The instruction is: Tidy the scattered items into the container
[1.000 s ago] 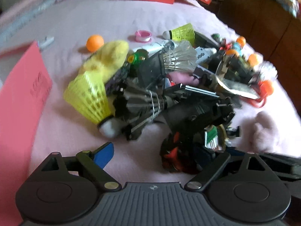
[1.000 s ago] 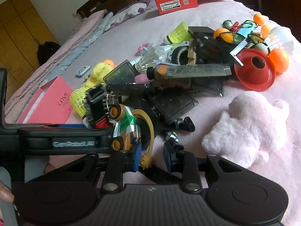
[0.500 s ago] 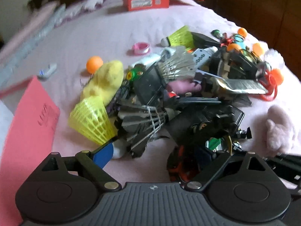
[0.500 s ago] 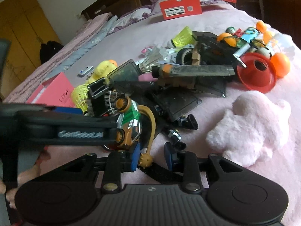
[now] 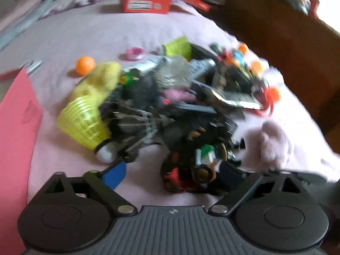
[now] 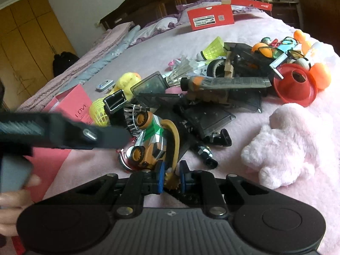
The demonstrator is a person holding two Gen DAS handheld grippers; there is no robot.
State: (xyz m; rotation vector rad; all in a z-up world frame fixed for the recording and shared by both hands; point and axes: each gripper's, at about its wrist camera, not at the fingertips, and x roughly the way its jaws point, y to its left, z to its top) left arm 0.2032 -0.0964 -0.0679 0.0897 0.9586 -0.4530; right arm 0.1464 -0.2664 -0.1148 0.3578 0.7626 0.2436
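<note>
A pile of small items lies on a pink bed cover: yellow shuttlecocks, a yellow plush chick, dark plastic cases, a red cone, orange balls. A green, silver and orange toy car lies at the pile's near end. My right gripper is shut on the tan rubber band looped at that car. My left gripper is open, its blue pad left of the toy car. The open red shoebox stands far back.
A pink "LOVE" gift bag lies to the left. A pink plush toy lies to the right of the pile. The left gripper's body crosses the right wrist view. Wooden furniture borders the bed on the right.
My left gripper has pulled back and risen a little, its view now blurred by motion. My right gripper's pads have closed further on the rubber band.
</note>
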